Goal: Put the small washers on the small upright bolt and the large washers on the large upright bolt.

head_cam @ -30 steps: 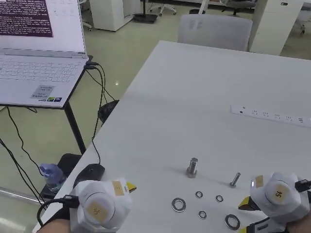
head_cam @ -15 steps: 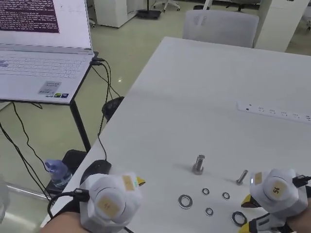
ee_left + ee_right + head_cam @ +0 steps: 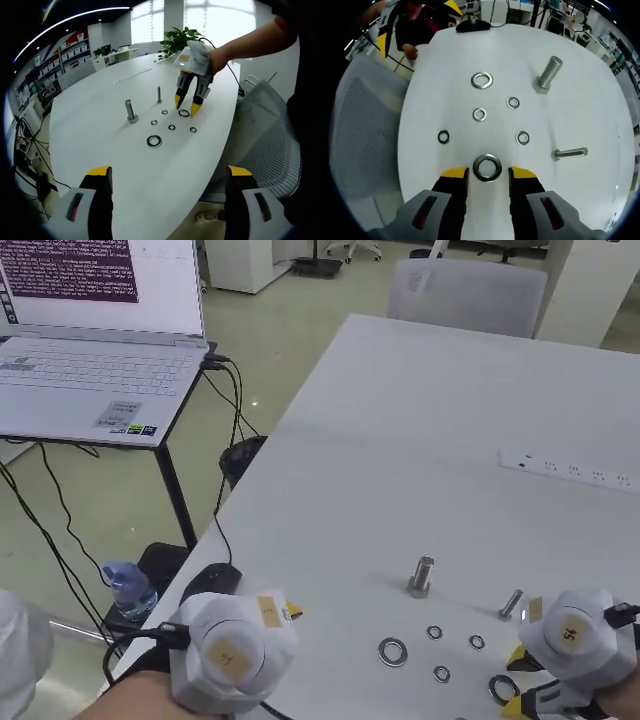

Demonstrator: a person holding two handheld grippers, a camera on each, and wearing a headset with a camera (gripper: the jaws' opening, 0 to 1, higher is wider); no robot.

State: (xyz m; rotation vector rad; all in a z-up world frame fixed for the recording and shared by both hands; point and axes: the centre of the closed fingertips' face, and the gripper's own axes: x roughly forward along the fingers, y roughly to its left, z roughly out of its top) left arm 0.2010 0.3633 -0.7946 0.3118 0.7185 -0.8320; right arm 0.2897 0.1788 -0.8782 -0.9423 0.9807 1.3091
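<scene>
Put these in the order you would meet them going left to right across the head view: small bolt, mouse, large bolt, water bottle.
Water bottle → mouse → large bolt → small bolt.

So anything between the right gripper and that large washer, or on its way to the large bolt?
Nothing visible. The open right gripper straddles the large washer; towards the large bolt, only small washers lie flat on the table.
</scene>
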